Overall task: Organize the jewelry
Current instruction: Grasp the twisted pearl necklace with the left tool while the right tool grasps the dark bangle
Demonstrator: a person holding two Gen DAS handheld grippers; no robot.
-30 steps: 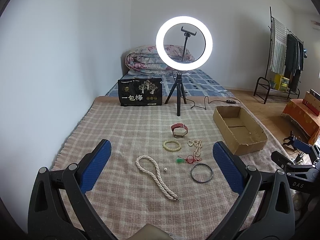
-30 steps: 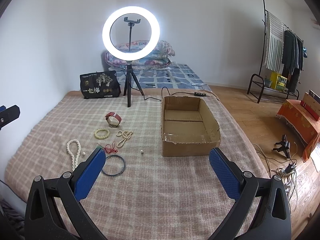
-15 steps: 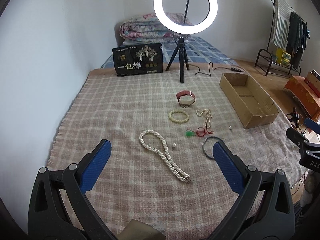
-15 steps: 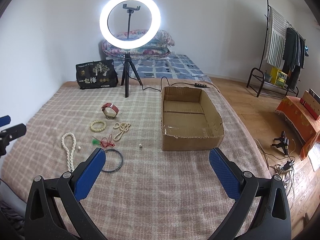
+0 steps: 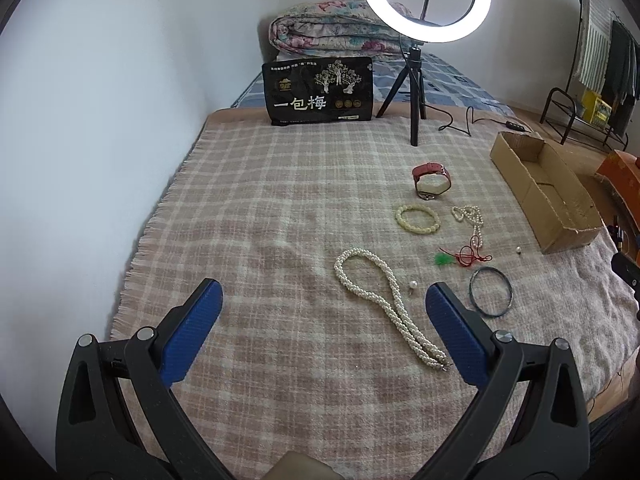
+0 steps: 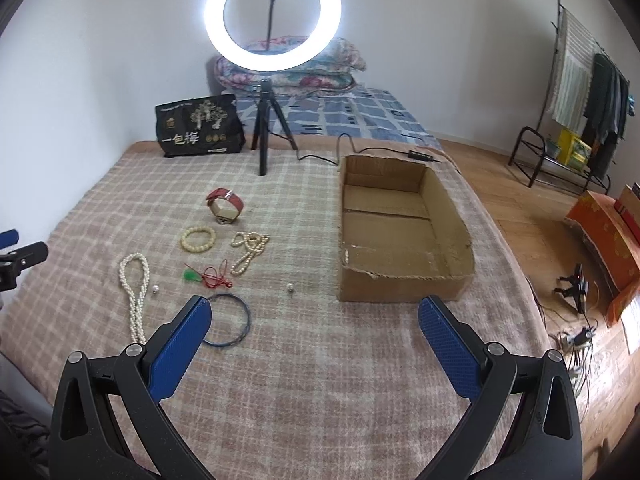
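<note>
Jewelry lies on a plaid blanket (image 5: pixel 280 220): a thick pearl necklace (image 5: pixel 384 296), a red-strap watch (image 5: pixel 431 180), a pale bead bracelet (image 5: pixel 417 219), a thin pearl string (image 5: pixel 472 222), a red cord with green pendant (image 5: pixel 460 257), a dark bangle (image 5: pixel 490 291) and two loose pearls (image 5: pixel 413 285). An open, empty cardboard box (image 6: pixel 396 232) stands to their right. My left gripper (image 5: pixel 322 300) is open above the blanket, left of the thick necklace. My right gripper (image 6: pixel 314 312) is open, with the bangle (image 6: pixel 228 320) by its left finger.
A ring light on a tripod (image 6: pixel 266 112) and a black bag (image 6: pixel 200 128) stand at the blanket's far end, with a cable (image 6: pixel 360 148) behind the box. Folded bedding (image 5: pixel 340 28) lies further back. Wooden floor, a clothes rack (image 6: pixel 580 92) and an orange box (image 6: pixel 604 232) are to the right.
Both grippers have tilted down and moved closer to the blanket. The jewelry now sits nearer the fingers in both views. Nothing has been picked up.
</note>
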